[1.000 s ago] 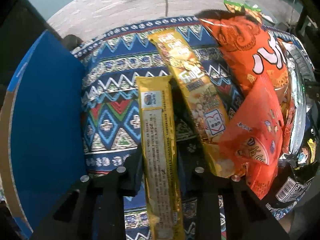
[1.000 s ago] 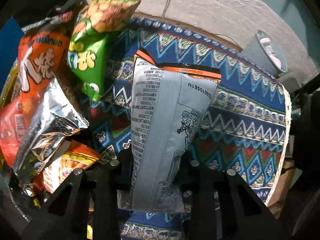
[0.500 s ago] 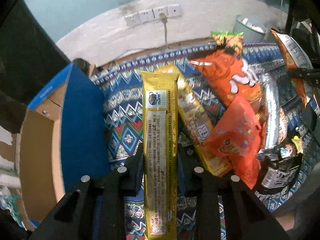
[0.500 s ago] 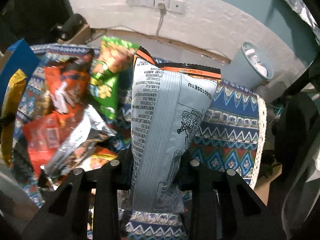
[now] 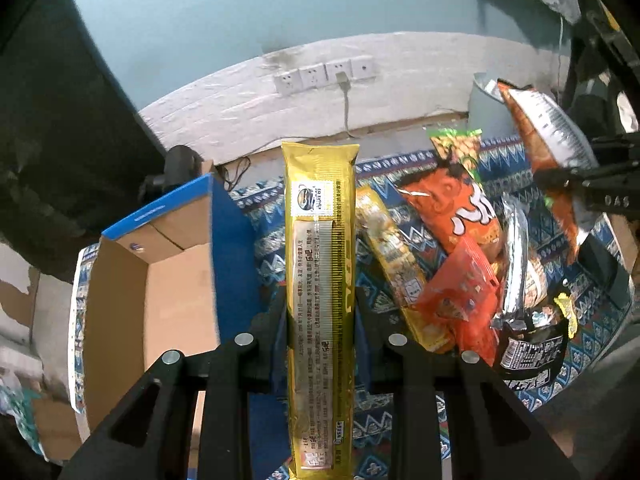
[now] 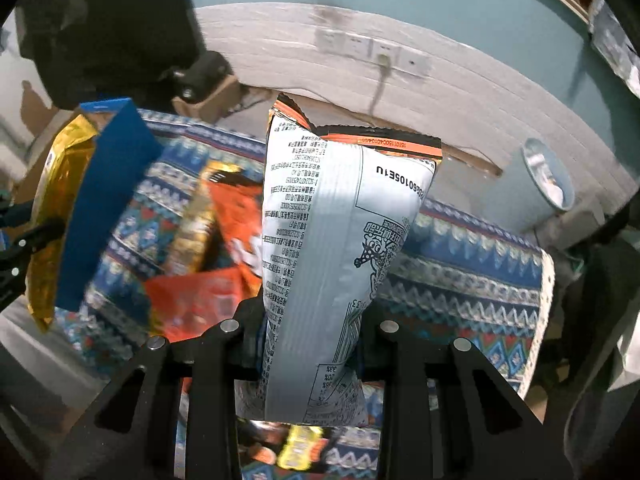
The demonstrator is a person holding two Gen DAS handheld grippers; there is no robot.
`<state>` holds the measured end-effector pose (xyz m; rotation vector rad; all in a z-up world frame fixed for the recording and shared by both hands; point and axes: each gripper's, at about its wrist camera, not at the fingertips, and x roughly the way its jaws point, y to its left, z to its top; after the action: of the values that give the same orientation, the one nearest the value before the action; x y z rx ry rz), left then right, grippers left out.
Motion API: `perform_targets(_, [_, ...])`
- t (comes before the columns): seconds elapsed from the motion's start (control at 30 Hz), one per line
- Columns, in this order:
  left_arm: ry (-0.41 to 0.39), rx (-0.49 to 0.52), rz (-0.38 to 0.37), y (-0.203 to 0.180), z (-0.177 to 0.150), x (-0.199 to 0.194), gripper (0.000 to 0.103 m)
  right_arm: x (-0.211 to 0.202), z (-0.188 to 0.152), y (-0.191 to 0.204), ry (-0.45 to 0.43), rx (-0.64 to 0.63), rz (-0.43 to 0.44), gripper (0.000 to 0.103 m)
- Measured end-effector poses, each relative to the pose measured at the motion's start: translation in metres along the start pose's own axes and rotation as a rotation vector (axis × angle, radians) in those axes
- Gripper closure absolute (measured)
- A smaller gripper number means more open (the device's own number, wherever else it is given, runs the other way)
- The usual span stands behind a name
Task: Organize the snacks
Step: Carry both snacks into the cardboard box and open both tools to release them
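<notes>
Table under a patterned cloth (image 5: 592, 344), blue zigzag bands. Open cardboard box (image 5: 160, 280) sits at its left end. Loose snack bags (image 5: 460, 216) lie heaped on the cloth right of the box.

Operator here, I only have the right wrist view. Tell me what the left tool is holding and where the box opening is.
Observer: The left tool is shut on a long gold snack packet, printed back side toward its camera.
Operator: Report the box.
Observer: The cardboard box with blue outer walls is open on top, left of the packet; no snacks show in the part I can see.
Operator: Give me the pile.
Observer: A green peanut bag lies at the far end of the pile, beyond the big orange bag; your silver bag hides it.
</notes>
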<state>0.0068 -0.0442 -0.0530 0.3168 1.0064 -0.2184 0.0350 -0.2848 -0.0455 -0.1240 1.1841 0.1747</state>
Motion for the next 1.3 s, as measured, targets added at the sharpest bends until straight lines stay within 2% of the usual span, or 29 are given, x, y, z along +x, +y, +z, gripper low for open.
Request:
perform_targets(0.23, [-0.015,-0.109,-0.028,0.043,0.001,-0.010,0.074,-0.005,0.024,0.044,-0.020,-0.056,0.053,0.074])
perform_targets(0.63, [-0.048,-0.194,0.044,0.113,-0.014,-0.018,0.074,0.003,0.067,0.146,-0.021,-0.183,0.161,0.074])
perform_targets(1.07, [-0.017,-0.291,0.123,0.192,-0.044,0.003,0.074,0.028,0.109,0.247,0.021,-0.284,0.232,0.074])
perform_targets(1.3, [-0.005,-0.329,0.118,0.209,-0.055,0.011,0.074,0.047,0.121,0.286,0.057,-0.298,0.278,0.074])
